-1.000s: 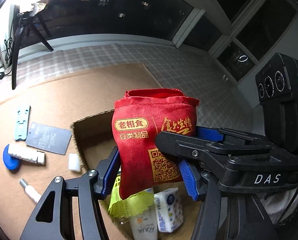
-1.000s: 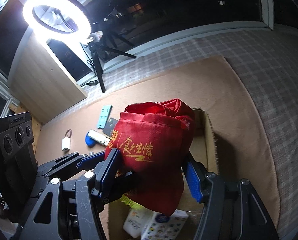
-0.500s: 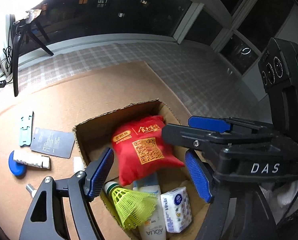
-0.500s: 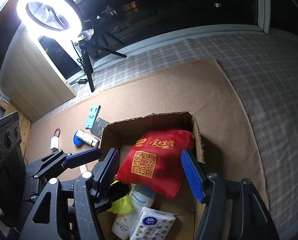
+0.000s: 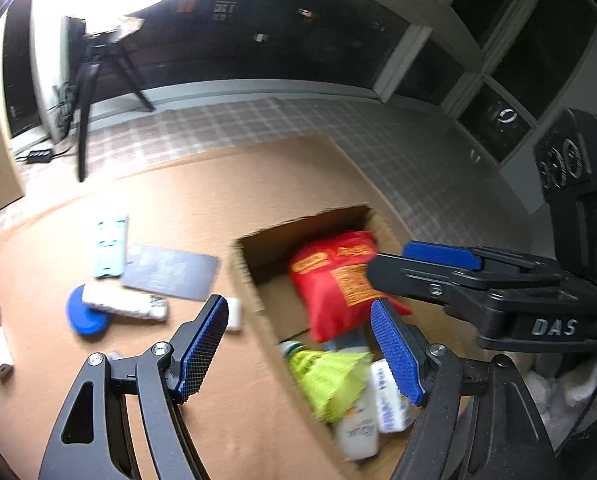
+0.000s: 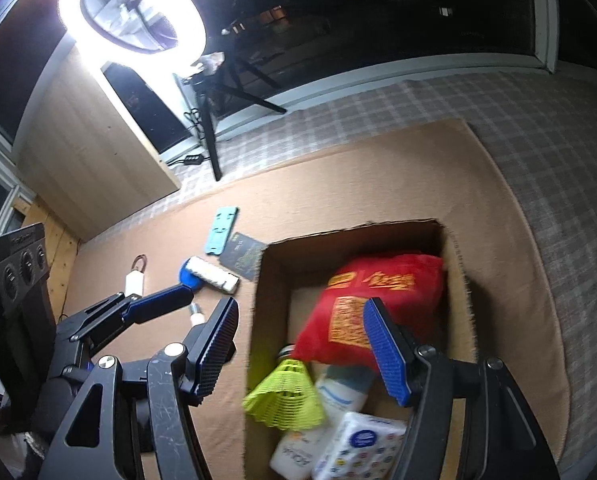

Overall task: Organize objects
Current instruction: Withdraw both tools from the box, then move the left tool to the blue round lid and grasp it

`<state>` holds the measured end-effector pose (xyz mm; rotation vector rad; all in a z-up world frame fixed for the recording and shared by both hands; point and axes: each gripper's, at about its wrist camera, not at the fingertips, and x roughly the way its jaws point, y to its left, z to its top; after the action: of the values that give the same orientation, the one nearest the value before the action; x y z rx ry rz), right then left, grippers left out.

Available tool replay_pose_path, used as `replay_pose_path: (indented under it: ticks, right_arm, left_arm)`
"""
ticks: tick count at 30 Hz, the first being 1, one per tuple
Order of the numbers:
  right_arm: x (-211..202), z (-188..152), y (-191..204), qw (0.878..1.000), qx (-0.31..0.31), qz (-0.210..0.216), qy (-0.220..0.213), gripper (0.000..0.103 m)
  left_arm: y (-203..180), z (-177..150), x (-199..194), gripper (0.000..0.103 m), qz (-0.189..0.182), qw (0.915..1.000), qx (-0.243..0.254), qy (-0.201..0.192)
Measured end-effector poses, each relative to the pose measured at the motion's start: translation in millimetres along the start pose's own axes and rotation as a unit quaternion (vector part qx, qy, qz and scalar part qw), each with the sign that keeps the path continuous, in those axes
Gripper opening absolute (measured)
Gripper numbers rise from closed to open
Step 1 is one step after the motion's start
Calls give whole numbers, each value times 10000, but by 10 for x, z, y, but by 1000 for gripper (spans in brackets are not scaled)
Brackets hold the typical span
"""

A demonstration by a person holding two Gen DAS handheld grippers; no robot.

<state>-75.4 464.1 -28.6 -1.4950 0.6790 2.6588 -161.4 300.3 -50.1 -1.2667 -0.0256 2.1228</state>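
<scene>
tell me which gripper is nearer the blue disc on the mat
Left. The left gripper sits over the box's left edge, just right of the blue disc; the right gripper sits over the cardboard box, farther right.

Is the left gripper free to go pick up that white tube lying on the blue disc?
Probably yes: the left gripper is open and empty, and the white tube lies uncovered outside the box.

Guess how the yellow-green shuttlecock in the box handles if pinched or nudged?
The shuttlecock looks like an open mesh skirt, so probably very light and springy; a firm pinch may deform it. It lies on its side against the red bag, so a push would likely make it roll in an arc.
</scene>
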Motion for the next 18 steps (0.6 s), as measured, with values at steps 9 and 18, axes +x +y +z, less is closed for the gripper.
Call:
replay_pose_path:
  ticks: [9,18]
  right_arm:
    - [49,-154,465,9995,-243,180,41,61]
    - [56,-317,750,9988,-315,347,106,61]
  left_arm:
    - [678,-54,-293,77,384,9983,-441,-67]
    - [1365,56,-239,76,913,9898,-1093,-34]
